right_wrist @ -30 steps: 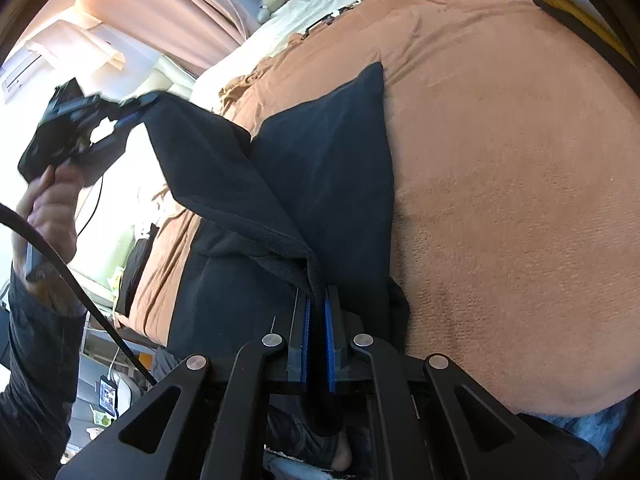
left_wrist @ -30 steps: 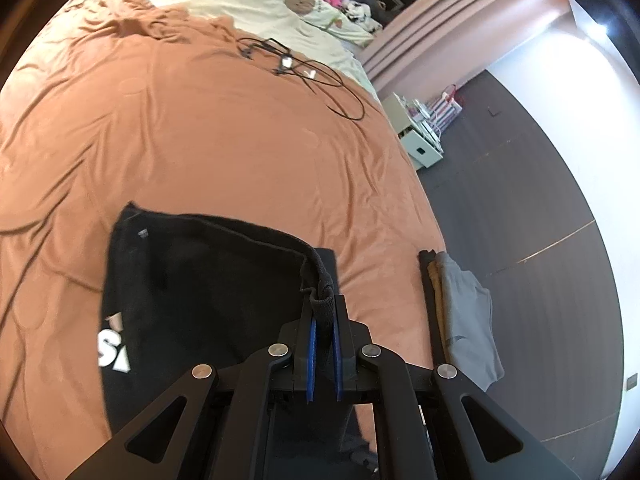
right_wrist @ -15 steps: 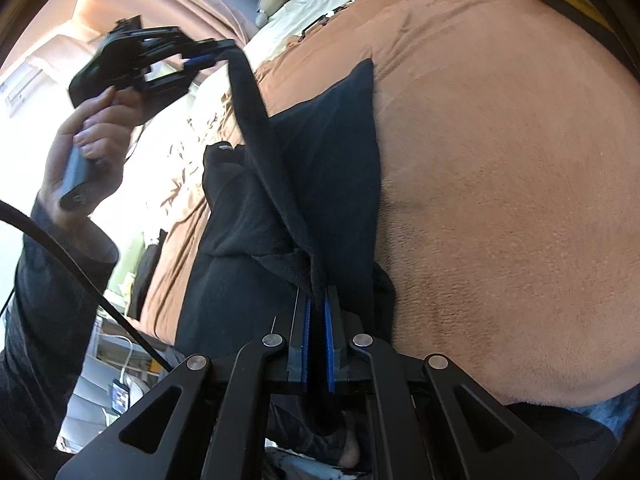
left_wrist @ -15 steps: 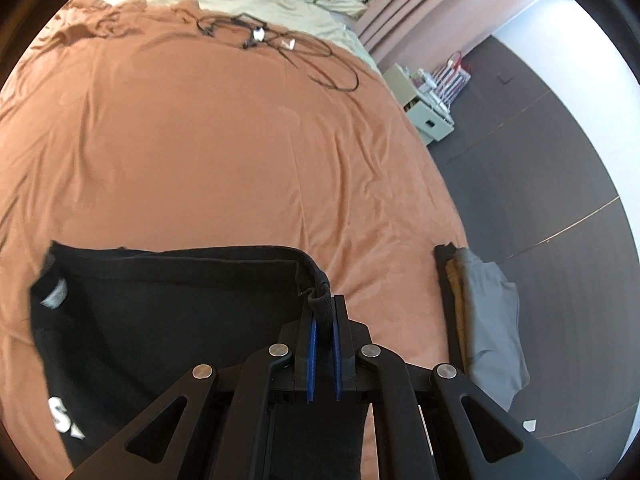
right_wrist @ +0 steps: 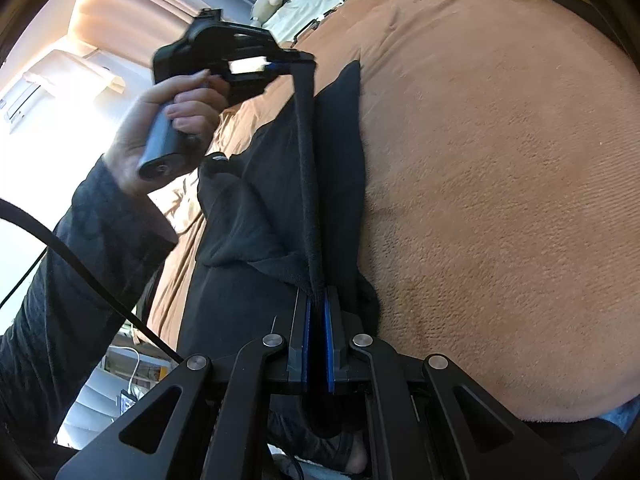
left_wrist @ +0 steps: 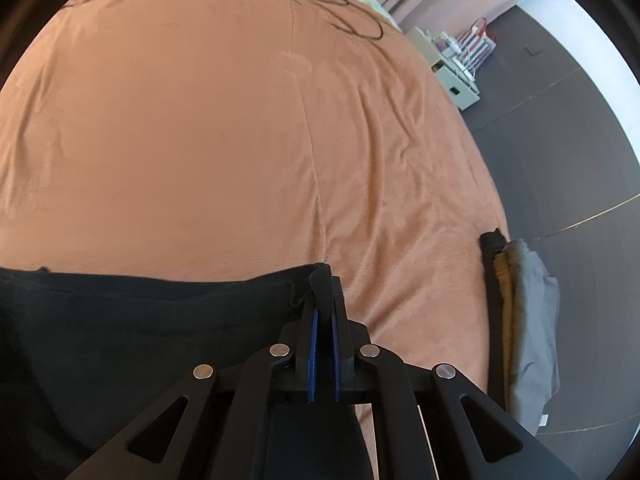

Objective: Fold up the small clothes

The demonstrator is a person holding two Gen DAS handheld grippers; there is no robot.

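Roughly mid-fold: left gripper (left_wrist: 323,300) and right gripper (right_wrist: 318,304) each pinch the black garment (right_wrist: 280,208) hem, stretched above the bed (left_wrist: 240,140); nothing laid flat yet. Folded stack (left_wrist: 520,320) at the edge suggests earlier pieces are done.

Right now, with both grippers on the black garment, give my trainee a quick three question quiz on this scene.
1. True or false: the left gripper is shut on the black garment.
2. What does the right gripper pinch? A) cable B) black garment's edge C) pillow
3. Fill in: folded clothes are stacked at the edge of the brown ____.

Key: 1 true; 2 B; 3 blanket.
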